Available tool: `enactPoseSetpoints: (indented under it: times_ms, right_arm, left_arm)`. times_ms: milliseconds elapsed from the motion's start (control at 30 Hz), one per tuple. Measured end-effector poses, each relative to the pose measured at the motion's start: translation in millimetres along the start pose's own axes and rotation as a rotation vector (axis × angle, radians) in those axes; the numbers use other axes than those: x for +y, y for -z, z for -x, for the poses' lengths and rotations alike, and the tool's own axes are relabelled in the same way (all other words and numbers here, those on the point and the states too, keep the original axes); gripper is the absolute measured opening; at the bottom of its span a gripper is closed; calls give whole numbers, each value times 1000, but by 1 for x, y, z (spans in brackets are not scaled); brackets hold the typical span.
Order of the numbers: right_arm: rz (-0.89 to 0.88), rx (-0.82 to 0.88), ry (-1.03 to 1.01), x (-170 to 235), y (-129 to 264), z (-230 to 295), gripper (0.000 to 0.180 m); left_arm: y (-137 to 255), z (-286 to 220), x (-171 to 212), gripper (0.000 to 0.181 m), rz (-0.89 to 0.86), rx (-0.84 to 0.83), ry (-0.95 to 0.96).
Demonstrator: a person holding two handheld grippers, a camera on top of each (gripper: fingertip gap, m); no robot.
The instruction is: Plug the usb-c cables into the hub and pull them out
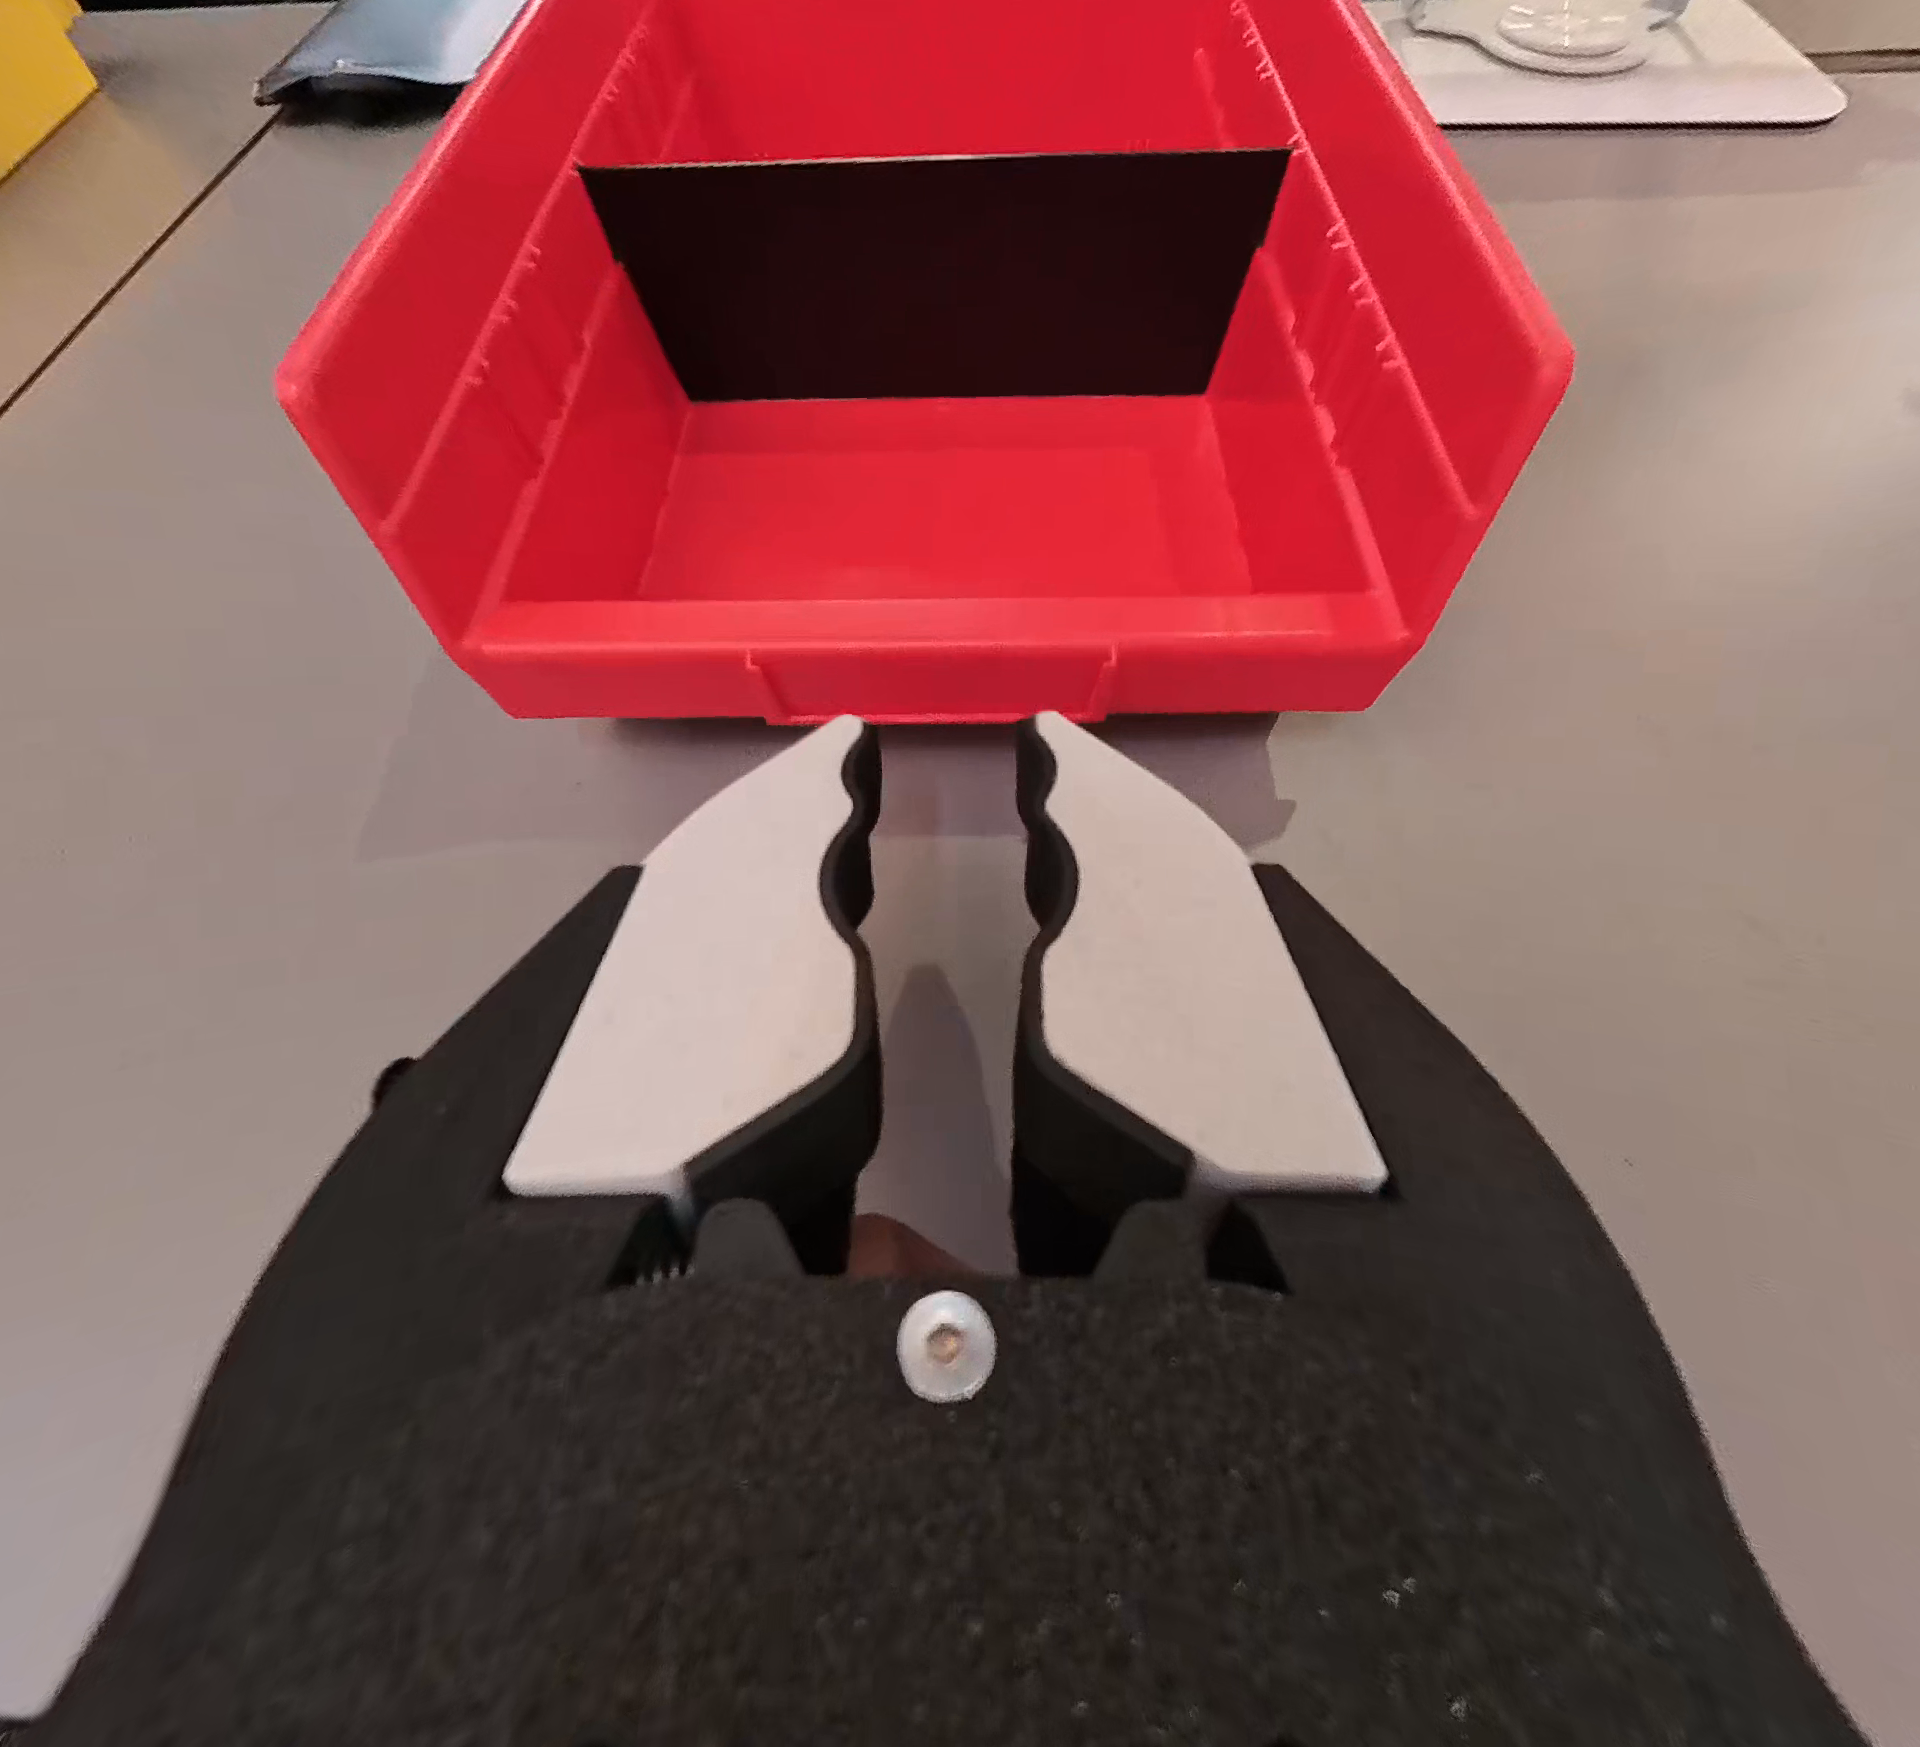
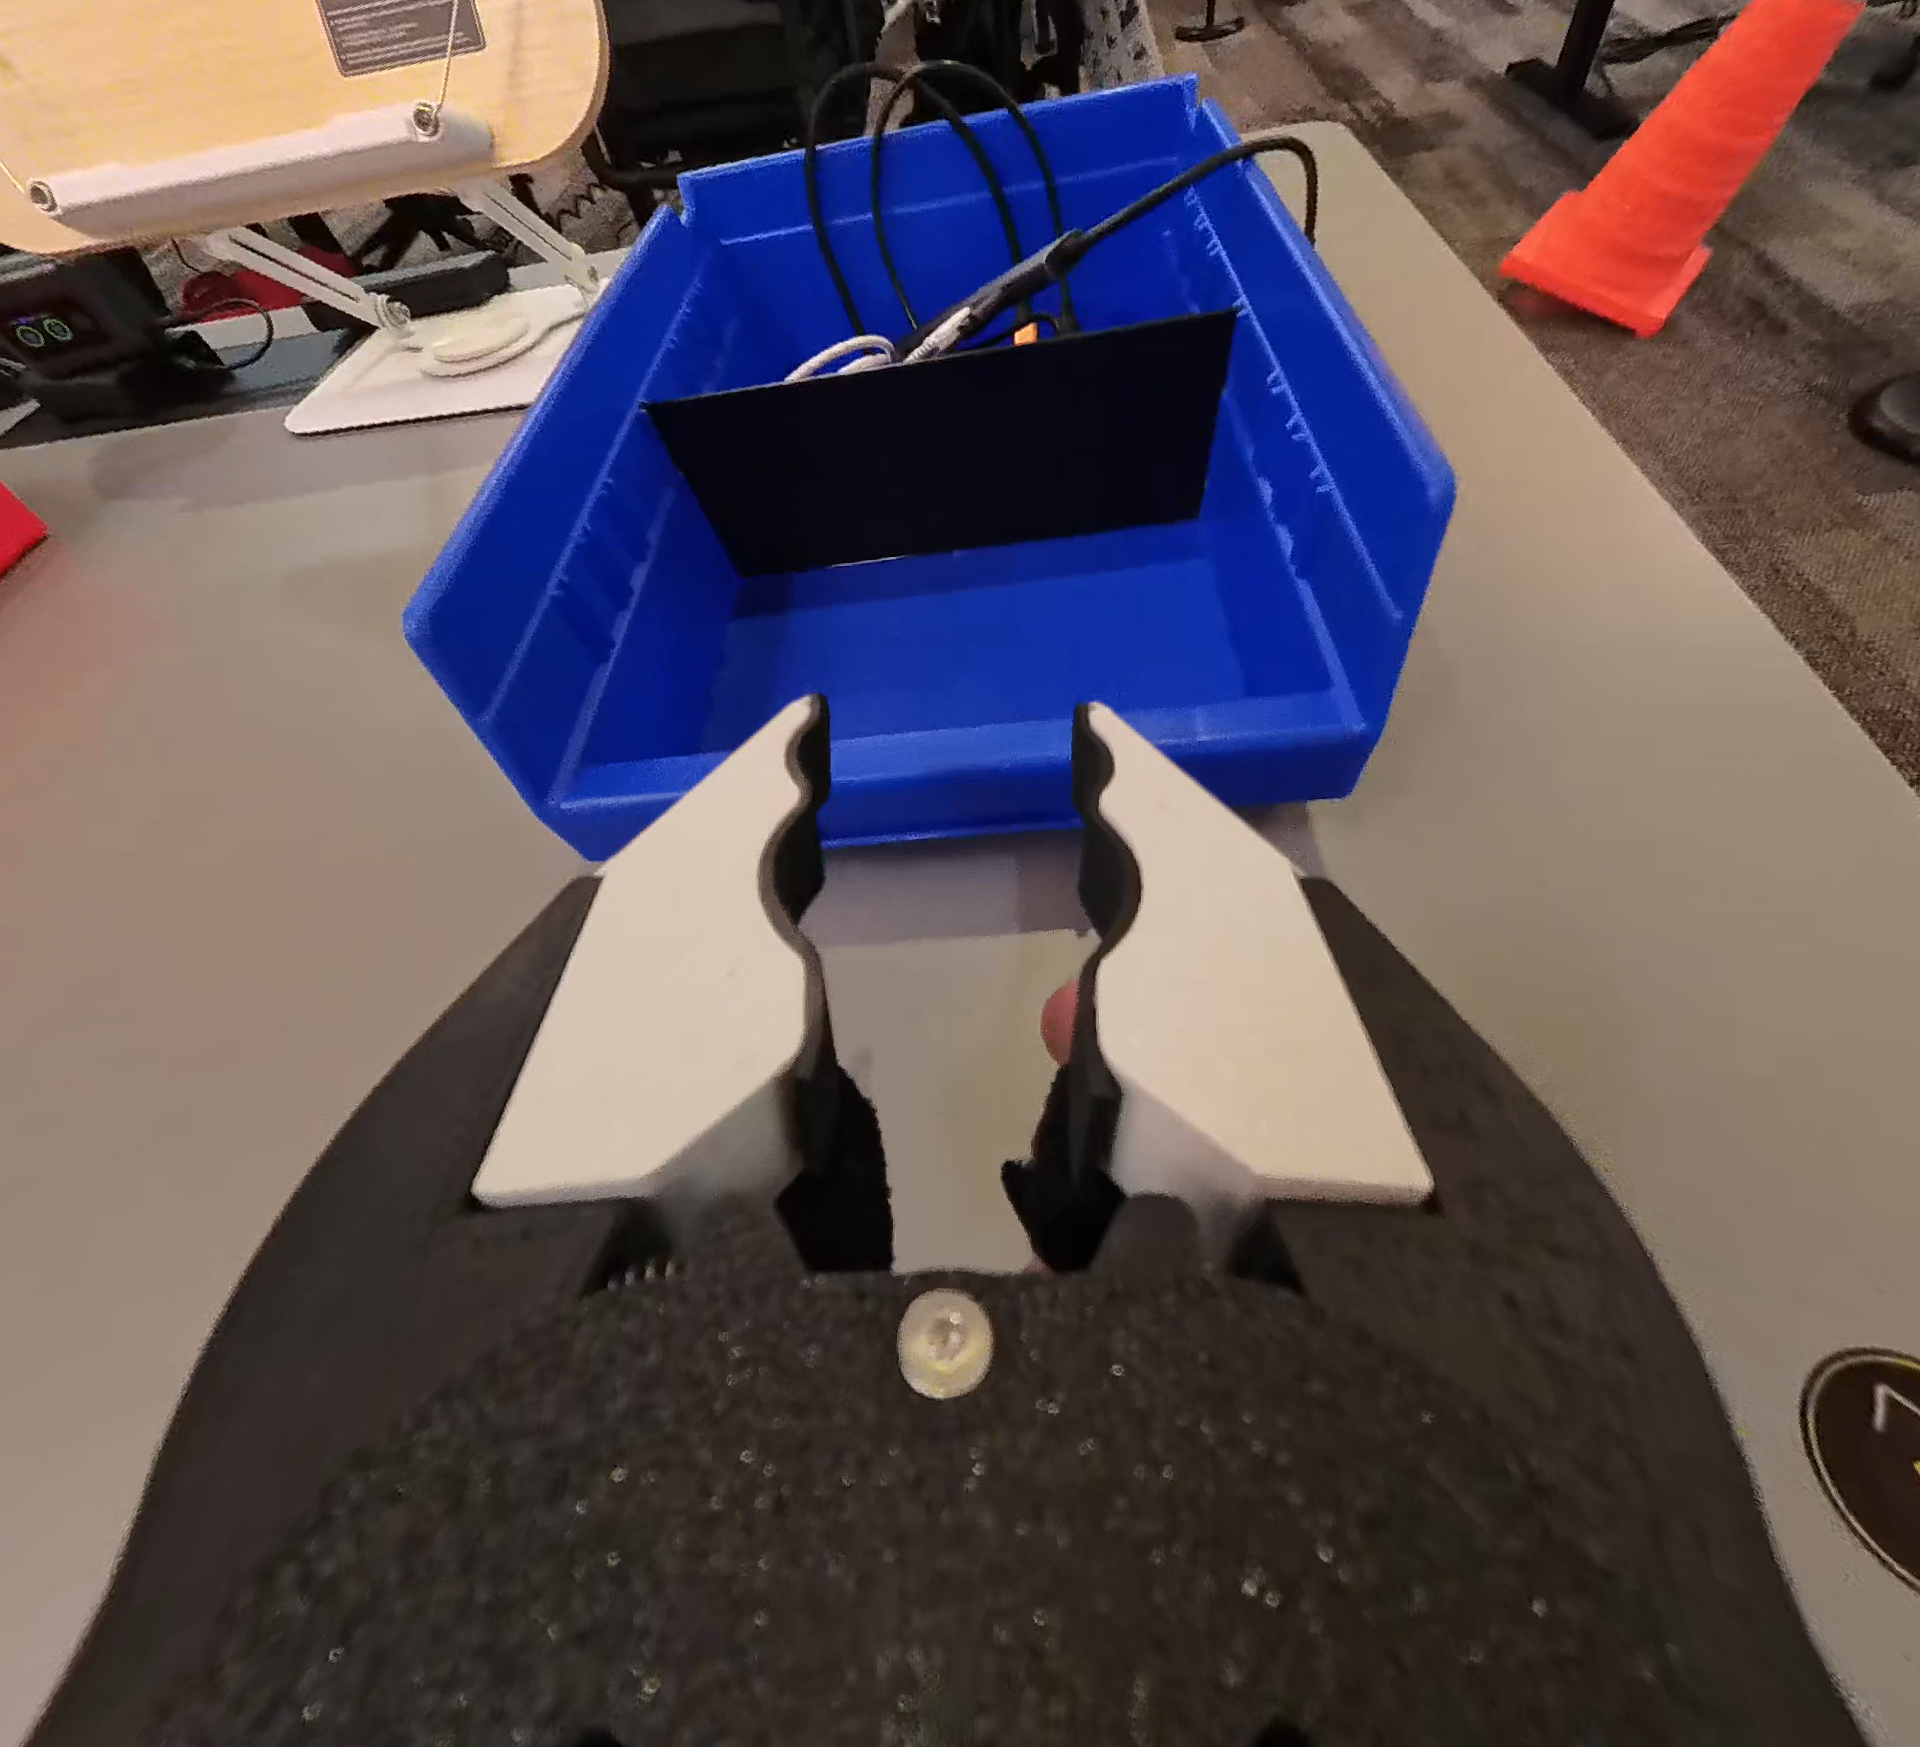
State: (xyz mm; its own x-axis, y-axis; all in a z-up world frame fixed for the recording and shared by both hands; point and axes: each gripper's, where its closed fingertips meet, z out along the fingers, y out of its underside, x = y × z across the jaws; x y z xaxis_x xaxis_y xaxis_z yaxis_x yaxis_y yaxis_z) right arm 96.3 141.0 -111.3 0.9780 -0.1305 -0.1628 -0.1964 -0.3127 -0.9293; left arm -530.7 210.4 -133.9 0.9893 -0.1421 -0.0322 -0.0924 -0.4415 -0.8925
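In the left wrist view, the left gripper (image 1: 948,741) is hovering over the grey table (image 1: 208,658), its fingers parted with a narrow gap and gripping nothing. Its tips are pointing at the front lip of a red bin (image 1: 935,648) sitting just ahead. A black divider (image 1: 935,274) is standing upright across the bin, splitting it into a near and a far compartment; nothing is showing in the near one. A white stand base (image 1: 1621,66) is lying on the table behind the bin to the right, and a dark pouch (image 1: 384,24) behind it to the left.

In the right wrist view, the right gripper (image 2: 951,726) is hanging above the table (image 2: 260,658) with its fingers spread apart, holding nothing. A blue bin (image 2: 582,554) is sitting just ahead. Its own divider (image 2: 945,450) is crossing it, and the cables (image 2: 935,139) are lying in the far compartment, black loops rising above the back wall. Whether the hub is among them cannot be told. An orange cone (image 2: 1704,128) is standing on the floor to the right, and a wooden board (image 2: 260,4) on a white stand is tilting at upper left.
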Motion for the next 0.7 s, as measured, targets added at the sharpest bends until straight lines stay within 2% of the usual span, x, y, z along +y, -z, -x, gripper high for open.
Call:
enactPoseSetpoints:
  times_ms: [300,567,633,700]
  right_arm:
    - [26,25,79,3,-5,7,43]
    - [21,11,124,3,-6,10,42]
    - [-10,-4,205,-3,-4,27,42]
    - [-56,-101,187,-12,-3,66,46]
  left_arm:
    - [-7,0,1,21,2,24,36]
    - [-5,1,-7,21,-59,-65,-65]
    - [-4,5,-13,23,-103,-122,-90]
    - [1,5,-16,10,-130,-153,-76]
